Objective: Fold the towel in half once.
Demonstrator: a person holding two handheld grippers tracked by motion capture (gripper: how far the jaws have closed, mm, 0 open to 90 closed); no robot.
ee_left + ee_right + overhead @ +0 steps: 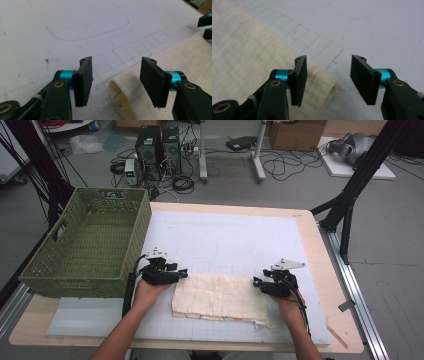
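A folded cream cloth (pixel 220 297) lies flat on the white gridded mat (pixel 230 240), near the front edge. My left gripper (pixel 184 274) hovers at the cloth's far left corner, jaws open; in the left gripper view the folded corner (pixel 120 97) lies between and below the pads, untouched. My right gripper (pixel 256 282) sits at the cloth's far right corner, also open. In the right gripper view the cloth's folded edge (pixel 322 82) lies under the left pad with bare mat (pixel 362 30) beyond. Nothing is gripped by either one.
A green woven basket (pixel 90 245) stands on the table's left side, close to my left hand. The wooden table edge (pixel 320 250) runs along the right. Computers, cables and boxes sit on the floor behind the table.
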